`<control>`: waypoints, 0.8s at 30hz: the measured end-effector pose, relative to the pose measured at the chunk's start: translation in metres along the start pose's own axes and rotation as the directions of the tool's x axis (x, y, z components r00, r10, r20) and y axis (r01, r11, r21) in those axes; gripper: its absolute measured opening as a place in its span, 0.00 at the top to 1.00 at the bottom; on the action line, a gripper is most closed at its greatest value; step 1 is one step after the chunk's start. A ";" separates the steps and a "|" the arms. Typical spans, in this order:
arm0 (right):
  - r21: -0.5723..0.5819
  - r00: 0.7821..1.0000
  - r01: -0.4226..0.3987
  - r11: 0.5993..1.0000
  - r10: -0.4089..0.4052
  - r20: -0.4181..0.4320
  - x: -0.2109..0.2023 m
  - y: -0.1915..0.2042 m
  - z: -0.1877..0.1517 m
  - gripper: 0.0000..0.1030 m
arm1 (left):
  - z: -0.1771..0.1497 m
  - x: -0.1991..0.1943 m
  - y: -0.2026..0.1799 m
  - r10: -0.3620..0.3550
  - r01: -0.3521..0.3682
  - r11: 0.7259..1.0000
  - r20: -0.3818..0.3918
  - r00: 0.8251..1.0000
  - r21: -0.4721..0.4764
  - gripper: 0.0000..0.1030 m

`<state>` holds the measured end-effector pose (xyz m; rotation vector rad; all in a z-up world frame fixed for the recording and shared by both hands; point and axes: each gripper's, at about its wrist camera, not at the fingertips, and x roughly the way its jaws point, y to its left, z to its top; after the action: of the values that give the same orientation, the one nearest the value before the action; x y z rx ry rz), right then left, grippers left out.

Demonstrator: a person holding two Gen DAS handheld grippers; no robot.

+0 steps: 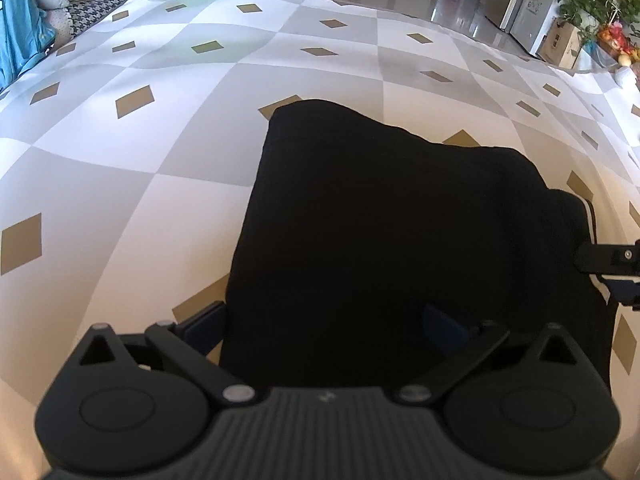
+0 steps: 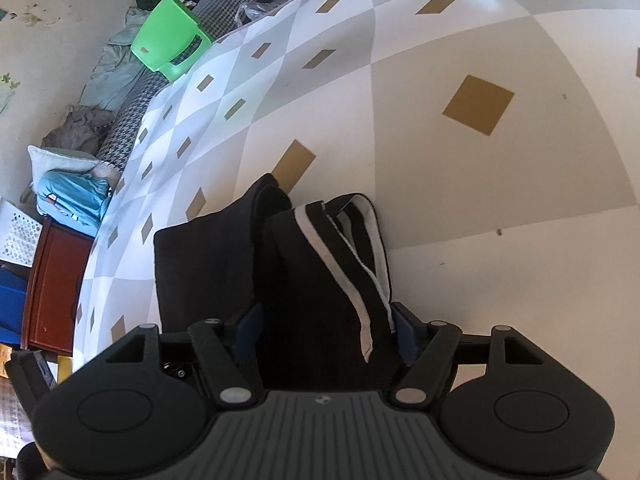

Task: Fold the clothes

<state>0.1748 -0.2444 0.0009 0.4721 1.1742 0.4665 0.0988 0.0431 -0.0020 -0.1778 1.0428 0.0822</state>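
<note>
Black folded garment (image 1: 384, 232) lies on the checkered tablecloth (image 1: 160, 128), bunched between both tools. Left gripper (image 1: 324, 320) spread, fabric between its fingers; pad contact hidden. Right gripper (image 2: 326, 332) straddles the white-striped edge (image 2: 340, 272), jaws parted, apparently released (fabric masks the pads). Open cloth beyond; green stool (image 2: 172, 40) past the far edge.

Matt blk cloth garment (image 1: 384, 216), glossy tablecloth (image 1: 160, 128)

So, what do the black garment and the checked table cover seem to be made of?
Black garment: probably soft knit fabric, matte; it folds thickly and has a white woven-looking stripe. Checked table cover: possibly coated cloth or vinyl, since it is smooth and gives a soft sheen.
</note>
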 end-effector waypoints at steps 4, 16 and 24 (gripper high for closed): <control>0.000 1.000 -0.023 1.000 0.023 -0.012 0.005 0.005 -0.001 0.33 | -0.001 0.000 -0.002 0.004 -0.004 1.000 0.002 1.000 0.008 0.00; -0.143 1.000 0.015 0.990 -0.016 -0.002 0.022 0.037 -0.010 0.29 | -0.005 -0.002 -0.018 -0.044 0.044 0.996 0.002 0.999 0.076 0.01; -0.266 0.997 0.074 0.961 -0.073 0.015 0.025 0.050 -0.017 0.41 | -0.009 -0.003 -0.026 -0.046 0.044 0.995 0.016 0.999 0.091 0.01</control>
<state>0.1614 -0.1871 0.0055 0.1957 1.1010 0.5497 0.0934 0.0158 -0.0006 -0.1184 1.0223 -0.0043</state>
